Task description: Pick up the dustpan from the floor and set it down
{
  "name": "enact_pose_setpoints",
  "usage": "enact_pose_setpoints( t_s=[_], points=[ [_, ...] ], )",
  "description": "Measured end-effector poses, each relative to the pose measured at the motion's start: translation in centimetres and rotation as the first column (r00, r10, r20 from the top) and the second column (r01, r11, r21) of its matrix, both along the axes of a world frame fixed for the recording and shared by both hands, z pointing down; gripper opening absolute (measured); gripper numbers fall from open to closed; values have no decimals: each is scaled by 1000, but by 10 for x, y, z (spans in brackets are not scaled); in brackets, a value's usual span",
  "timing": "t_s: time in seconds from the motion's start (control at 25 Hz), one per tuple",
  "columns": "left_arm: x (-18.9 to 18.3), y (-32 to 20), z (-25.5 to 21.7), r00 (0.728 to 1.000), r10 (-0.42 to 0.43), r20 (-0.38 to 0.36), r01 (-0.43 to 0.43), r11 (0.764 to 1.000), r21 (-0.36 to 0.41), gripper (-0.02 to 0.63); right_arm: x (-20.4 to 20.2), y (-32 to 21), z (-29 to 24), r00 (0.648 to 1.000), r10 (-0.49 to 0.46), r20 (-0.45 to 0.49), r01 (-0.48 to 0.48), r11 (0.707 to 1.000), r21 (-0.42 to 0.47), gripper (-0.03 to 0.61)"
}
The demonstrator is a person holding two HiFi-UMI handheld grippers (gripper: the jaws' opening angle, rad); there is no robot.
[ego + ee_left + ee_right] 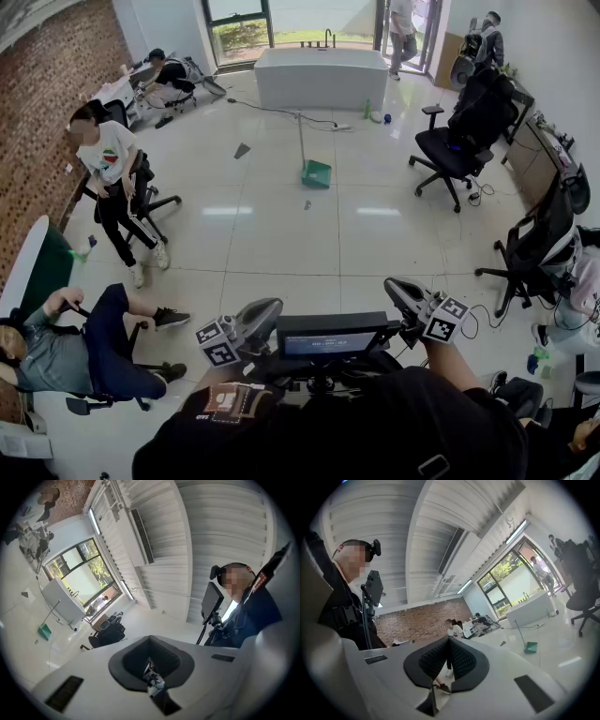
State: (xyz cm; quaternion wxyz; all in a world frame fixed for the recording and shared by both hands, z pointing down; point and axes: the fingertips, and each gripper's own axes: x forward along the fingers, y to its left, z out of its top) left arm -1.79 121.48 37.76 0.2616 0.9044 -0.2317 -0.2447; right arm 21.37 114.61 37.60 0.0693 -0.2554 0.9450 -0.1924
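A green dustpan (316,173) with a long upright handle stands on the white tiled floor, far ahead in the middle of the room. It appears small in the left gripper view (45,631) and in the right gripper view (530,647). My left gripper (265,309) and right gripper (396,287) are held close to my body, either side of a chest-mounted screen, far from the dustpan. In each gripper view the jaws are shut with nothing between them: left gripper (150,660), right gripper (449,656).
A white counter (309,77) stands behind the dustpan, with a cable and bottles (376,116) on the floor beside it. People sit on chairs at the left (112,169). Black office chairs (459,141) and desks line the right. A grey scrap (242,150) lies on the floor.
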Motion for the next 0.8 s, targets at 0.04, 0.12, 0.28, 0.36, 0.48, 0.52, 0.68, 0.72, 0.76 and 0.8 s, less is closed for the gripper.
enact_pose_setpoints(
  t_s=[0.04, 0.12, 0.28, 0.36, 0.48, 0.52, 0.68, 0.72, 0.76, 0.8],
  points=[
    [-40, -20, -6, 1000, -2, 0, 2, 1000, 6, 5, -35, -17, -5, 1000, 13, 0, -13, 1000, 7, 11],
    [-120, -60, -17, 1000, -1, 9, 1, 1000, 24, 5, -102, -53, -14, 999, 41, 4, -41, 999, 18, 11],
    [-254, -137, -30, 998, 13, 69, -18, 998, 63, 5, -207, -130, -32, 995, 104, -1, -104, 994, 41, 11],
    [-310, -172, -26, 997, 20, 75, -25, 998, 54, 5, -249, -168, -41, 991, 135, -11, -134, 989, 55, 11],
    [-397, -238, -27, 997, 35, 69, -38, 998, 42, 5, -322, -235, -54, 984, 178, -18, -177, 982, 63, 11],
    [-419, -265, -29, 997, 37, 65, -40, 998, 40, 5, -343, -260, -58, 982, 186, -20, -185, 981, 62, 11],
    [-451, -365, -18, 999, 40, 27, -40, 999, 20, 5, -379, -358, -49, 982, 184, -41, -182, 982, 44, 11],
    [-446, -389, -10, 999, 39, 23, -40, 999, 11, 5, -375, -384, -41, 983, 182, -40, -180, 983, 40, 11],
    [-437, -413, -3, 999, 37, 24, -37, 999, 1, 5, -366, -410, -34, 983, 178, -35, -177, 984, 37, 11],
    [-426, -438, 4, 999, 33, 28, -32, 999, -8, 5, -355, -436, -27, 985, 172, -29, -171, 985, 35, 11]
  ],
)
